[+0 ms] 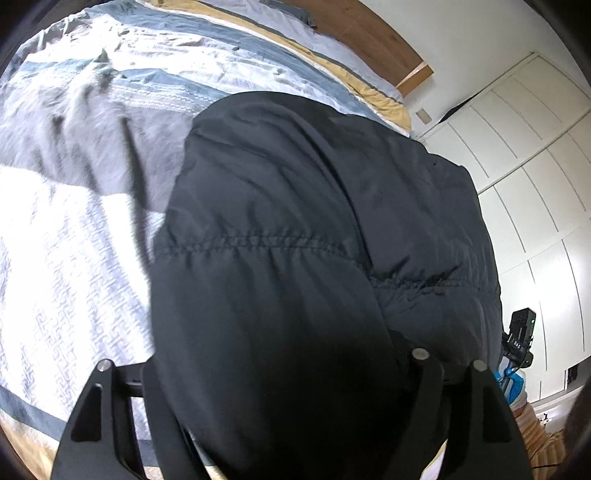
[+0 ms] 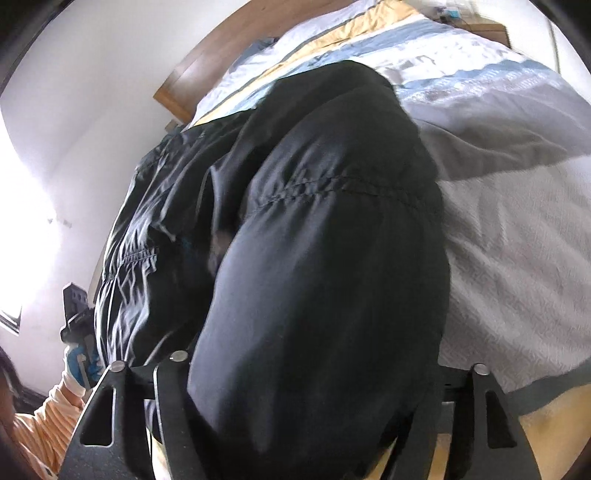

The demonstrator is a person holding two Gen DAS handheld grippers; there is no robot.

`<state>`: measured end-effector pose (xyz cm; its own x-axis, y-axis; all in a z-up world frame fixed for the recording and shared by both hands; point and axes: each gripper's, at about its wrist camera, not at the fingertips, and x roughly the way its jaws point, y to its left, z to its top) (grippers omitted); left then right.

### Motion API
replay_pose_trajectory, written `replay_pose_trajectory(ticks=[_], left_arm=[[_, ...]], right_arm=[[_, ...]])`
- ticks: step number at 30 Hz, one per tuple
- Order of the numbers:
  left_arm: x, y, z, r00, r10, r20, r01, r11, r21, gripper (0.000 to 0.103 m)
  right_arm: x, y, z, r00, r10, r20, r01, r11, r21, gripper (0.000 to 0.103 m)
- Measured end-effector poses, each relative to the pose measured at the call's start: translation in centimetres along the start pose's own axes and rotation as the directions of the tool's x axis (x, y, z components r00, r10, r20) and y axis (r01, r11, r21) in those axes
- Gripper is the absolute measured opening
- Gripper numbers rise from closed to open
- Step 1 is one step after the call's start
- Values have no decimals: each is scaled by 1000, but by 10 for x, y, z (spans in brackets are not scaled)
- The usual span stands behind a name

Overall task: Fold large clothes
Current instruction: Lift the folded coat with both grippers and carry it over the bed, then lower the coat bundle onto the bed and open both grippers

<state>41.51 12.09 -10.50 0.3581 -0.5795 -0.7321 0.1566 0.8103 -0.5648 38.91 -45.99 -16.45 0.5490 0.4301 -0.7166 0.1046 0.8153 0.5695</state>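
A large black quilted jacket [image 1: 295, 221] lies on the bed and fills the middle of both views; it also shows in the right wrist view [image 2: 325, 240]. My left gripper [image 1: 288, 424] is shut on the jacket's near edge, the cloth bunched between its fingers and covering them. My right gripper [image 2: 295, 424] is shut on the jacket's near edge too, and its fingertips are hidden by the cloth. The other gripper shows at the right edge of the left wrist view [image 1: 519, 339] and at the left edge of the right wrist view [image 2: 75, 314].
The bed has a grey, blue, white and yellow striped cover [image 1: 92, 155], also in the right wrist view [image 2: 517, 184]. A wooden headboard [image 1: 369, 33] stands at the far end. White wardrobe doors [image 1: 535, 166] are to the right. A person's striped sleeve [image 2: 48, 424] is at lower left.
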Motion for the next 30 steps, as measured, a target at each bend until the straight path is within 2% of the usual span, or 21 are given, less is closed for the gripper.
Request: replay_pose_trajectory(ticks=[3,5,16,20,25,28,30], left_arm=[[-11,18,-6,999,-43,28,45,998,-51,76],[-21,30,-8,997,-59,59,64,995,-80,78],[-55,44,-7,984,-51,169,65,995,-78,78],[-78,65,-10,970,-15,242,46,991,-123,78],[-98,75,-21,952,70,299,-31,990,-136,78],[-111,60,-34,933,124,337,-96,990,-101,78],[-123,42,-47,915,167,368,-153,986,-68,78]], right_arm=[[-11,-17,-7,999,-19,43,17,999,49,90],[-20,-27,-10,997,-28,76,21,996,84,93],[-39,-23,-20,982,-73,174,62,996,69,94],[-47,-21,-23,973,-88,214,77,995,63,94],[-58,-16,-32,956,-145,255,137,989,49,94],[-66,-13,-37,946,-173,274,169,985,39,94],[-73,-14,-41,945,-173,276,167,985,47,94]])
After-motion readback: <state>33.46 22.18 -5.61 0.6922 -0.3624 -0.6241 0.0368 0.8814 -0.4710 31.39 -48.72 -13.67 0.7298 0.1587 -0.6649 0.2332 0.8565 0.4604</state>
